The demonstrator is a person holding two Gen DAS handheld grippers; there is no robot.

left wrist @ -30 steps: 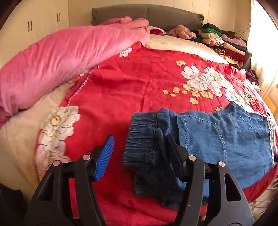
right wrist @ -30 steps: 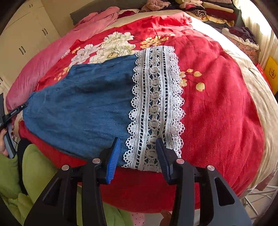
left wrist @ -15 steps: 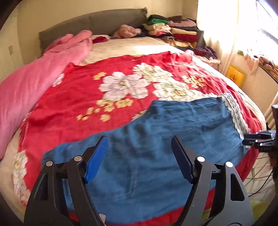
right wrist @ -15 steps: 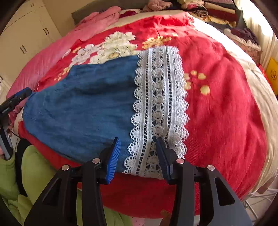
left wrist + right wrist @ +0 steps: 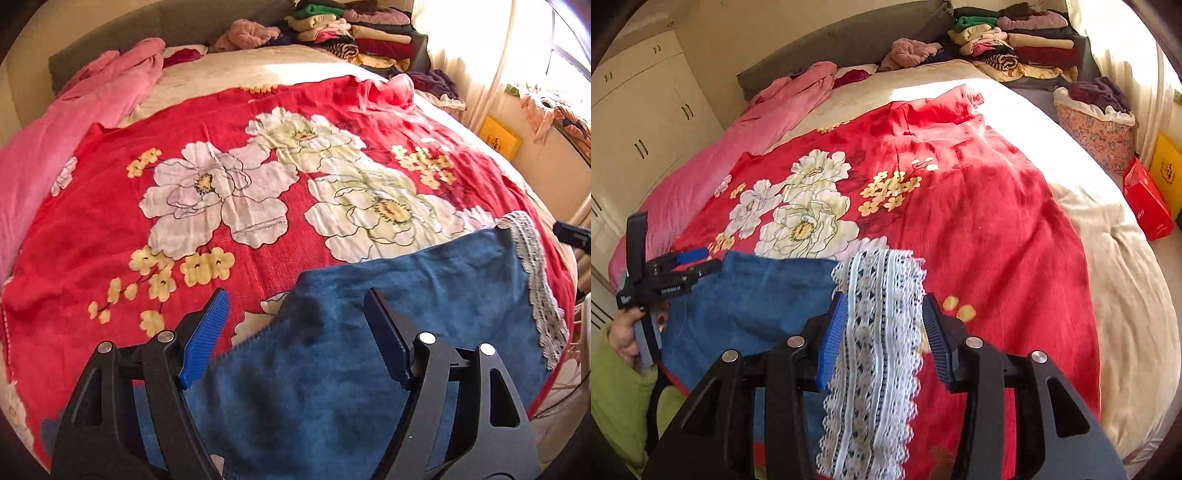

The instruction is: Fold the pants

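The blue denim pants (image 5: 424,295) lie flat on the red flowered blanket (image 5: 184,147) at the bed's near edge, with a white lace hem (image 5: 539,288) at the right end. My left gripper (image 5: 295,339) is open over the pants' left part, its jaws on either side of the denim edge. In the right wrist view the pants (image 5: 757,299) lie left of centre and the lace hem (image 5: 875,332) runs between the jaws of my open right gripper (image 5: 882,339). The left gripper (image 5: 679,266) also shows there at the pants' far end.
A pink quilt (image 5: 66,122) lies along the bed's left side. Stacks of folded clothes (image 5: 1008,48) sit at the grey headboard (image 5: 849,40). A flowered basket (image 5: 1097,129), a red box (image 5: 1148,203) and a yellow bag stand right of the bed. Cupboards (image 5: 639,122) stand left.
The left gripper has swung from the bunched waistband toward the spread denim; the pants now lie flat. The right gripper has moved in so the lace hem sits between its jaws.
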